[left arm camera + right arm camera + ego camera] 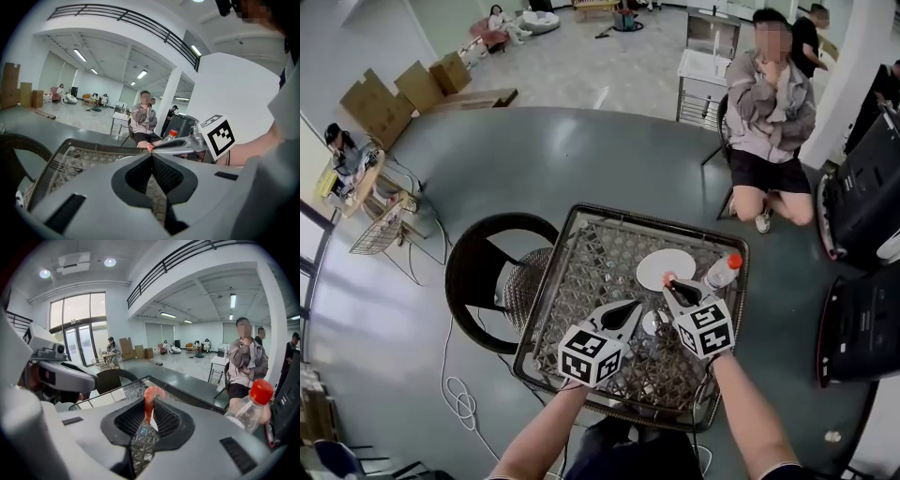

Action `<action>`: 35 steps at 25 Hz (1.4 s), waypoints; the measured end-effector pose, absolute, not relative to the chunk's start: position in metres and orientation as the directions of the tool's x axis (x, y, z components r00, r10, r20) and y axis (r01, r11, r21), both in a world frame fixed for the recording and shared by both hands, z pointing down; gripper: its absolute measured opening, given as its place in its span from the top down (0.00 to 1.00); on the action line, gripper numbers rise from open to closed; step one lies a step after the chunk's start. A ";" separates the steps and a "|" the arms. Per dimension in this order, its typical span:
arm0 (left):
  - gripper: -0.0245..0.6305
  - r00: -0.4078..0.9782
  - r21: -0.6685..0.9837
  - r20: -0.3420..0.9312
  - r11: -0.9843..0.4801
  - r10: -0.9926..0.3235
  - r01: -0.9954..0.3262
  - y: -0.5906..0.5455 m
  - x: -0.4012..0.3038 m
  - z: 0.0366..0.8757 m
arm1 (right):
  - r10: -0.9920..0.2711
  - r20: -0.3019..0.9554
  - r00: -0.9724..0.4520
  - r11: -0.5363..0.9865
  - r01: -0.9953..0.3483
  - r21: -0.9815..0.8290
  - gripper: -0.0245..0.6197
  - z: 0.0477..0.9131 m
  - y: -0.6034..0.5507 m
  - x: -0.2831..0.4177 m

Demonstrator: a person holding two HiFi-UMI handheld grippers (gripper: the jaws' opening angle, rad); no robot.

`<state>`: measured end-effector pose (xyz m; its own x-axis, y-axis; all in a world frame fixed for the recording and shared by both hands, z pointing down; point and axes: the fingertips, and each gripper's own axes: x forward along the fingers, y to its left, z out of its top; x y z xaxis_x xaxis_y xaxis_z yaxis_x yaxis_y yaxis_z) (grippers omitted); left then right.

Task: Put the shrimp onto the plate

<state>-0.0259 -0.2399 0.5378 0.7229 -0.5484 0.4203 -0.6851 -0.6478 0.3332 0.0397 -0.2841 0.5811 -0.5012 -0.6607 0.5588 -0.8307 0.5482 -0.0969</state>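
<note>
Shrimp (149, 401): pinched in your right gripper (150, 418), above the plate's (656, 268) lower edge, frame center.
Left gripper (635, 306): jaws together, holding nothing, lower center.
Plate: on the mesh table (591, 272), bottle (722, 272) beside it.

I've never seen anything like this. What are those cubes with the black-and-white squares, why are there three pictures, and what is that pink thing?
There is no robot here. A person holds a hand tool with two jaws in each hand, and the patterned cubes are part of those tools. One picture comes from a camera on the person's head, looking down. The other two come from cameras riding on each tool, looking along its jaws. Below is a metal mesh table with a white plate and a clear bottle with a red cap. The right gripper has its jaws pinched on a pink shrimp, held by the plate's edge. The left gripper has its jaws closed on nothing.
</note>
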 end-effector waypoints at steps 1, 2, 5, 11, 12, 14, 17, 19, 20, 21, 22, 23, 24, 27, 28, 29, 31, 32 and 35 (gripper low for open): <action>0.95 0.718 0.337 0.427 -0.640 -0.549 -0.690 -0.242 -0.028 0.543 | -0.650 0.573 -0.499 0.550 -0.829 -0.099 0.87 0.590 -0.289 0.037; 0.95 0.714 0.341 0.434 -0.633 -0.550 -0.695 -0.244 -0.030 0.548 | -0.639 0.587 -0.497 0.552 -0.828 -0.100 0.87 0.598 -0.294 0.035; 0.95 0.704 0.355 0.447 -0.614 -0.551 -0.705 -0.249 -0.035 0.560 | -0.605 0.631 -0.485 0.555 -0.826 -0.103 0.87 0.624 -0.307 0.030; 0.95 0.688 0.374 0.464 -0.581 -0.558 -0.723 -0.260 -0.040 0.579 | -0.542 0.707 -0.455 0.557 -0.824 -0.103 0.87 0.674 -0.324 0.030; 0.95 0.684 0.376 0.467 -0.575 -0.560 -0.727 -0.261 -0.041 0.582 | -0.532 0.716 -0.451 0.557 -0.824 -0.105 0.87 0.681 -0.326 0.029; 0.95 0.678 0.383 0.474 -0.562 -0.561 -0.733 -0.263 -0.044 0.588 | -0.512 0.735 -0.445 0.554 -0.825 -0.113 0.87 0.696 -0.330 0.028; 0.95 0.672 0.390 0.485 -0.550 -0.559 -0.739 -0.265 -0.047 0.595 | -0.486 0.759 -0.434 0.550 -0.826 -0.121 0.87 0.715 -0.337 0.025; 0.95 0.671 0.394 0.492 -0.545 -0.556 -0.740 -0.265 -0.048 0.600 | -0.473 0.769 -0.430 0.550 -0.826 -0.124 0.87 0.724 -0.341 0.023; 0.95 0.670 0.396 0.495 -0.543 -0.553 -0.741 -0.264 -0.049 0.602 | -0.468 0.773 -0.428 0.549 -0.826 -0.125 0.87 0.727 -0.344 0.022; 0.95 0.670 0.400 0.499 -0.540 -0.550 -0.741 -0.262 -0.049 0.604 | -0.462 0.778 -0.426 0.548 -0.826 -0.127 0.87 0.730 -0.345 0.022; 0.95 0.669 0.404 0.503 -0.536 -0.547 -0.742 -0.260 -0.050 0.607 | -0.455 0.784 -0.423 0.548 -0.827 -0.128 0.87 0.732 -0.346 0.021; 0.95 0.668 0.410 0.508 -0.530 -0.544 -0.743 -0.257 -0.050 0.610 | -0.449 0.789 -0.420 0.548 -0.827 -0.128 0.87 0.734 -0.348 0.021; 0.95 0.667 0.415 0.512 -0.524 -0.541 -0.744 -0.256 -0.051 0.613 | -0.444 0.793 -0.417 0.548 -0.826 -0.128 0.87 0.735 -0.349 0.020; 0.95 0.667 0.423 0.516 -0.517 -0.537 -0.744 -0.252 -0.051 0.616 | -0.428 0.804 -0.412 0.549 -0.825 -0.131 0.87 0.738 -0.353 0.016; 0.95 0.668 0.423 0.515 -0.518 -0.538 -0.743 -0.252 -0.051 0.615 | -0.424 0.807 -0.410 0.550 -0.825 -0.130 0.87 0.739 -0.354 0.016; 0.95 0.668 0.422 0.513 -0.519 -0.540 -0.743 -0.252 -0.051 0.614 | -0.420 0.811 -0.408 0.551 -0.824 -0.130 0.87 0.740 -0.354 0.015; 0.95 0.666 0.418 0.509 -0.520 -0.545 -0.745 -0.253 -0.053 0.612 | -0.410 0.817 -0.405 0.552 -0.823 -0.131 0.87 0.743 -0.354 0.013; 0.95 0.665 0.416 0.507 -0.520 -0.548 -0.746 -0.254 -0.054 0.610 | -0.406 0.820 -0.403 0.550 -0.824 -0.133 0.87 0.744 -0.353 0.012; 0.95 0.660 0.411 0.501 -0.517 -0.560 -0.751 -0.257 -0.057 0.608 | -0.402 0.824 -0.399 0.529 -0.836 -0.146 0.87 0.747 -0.354 0.012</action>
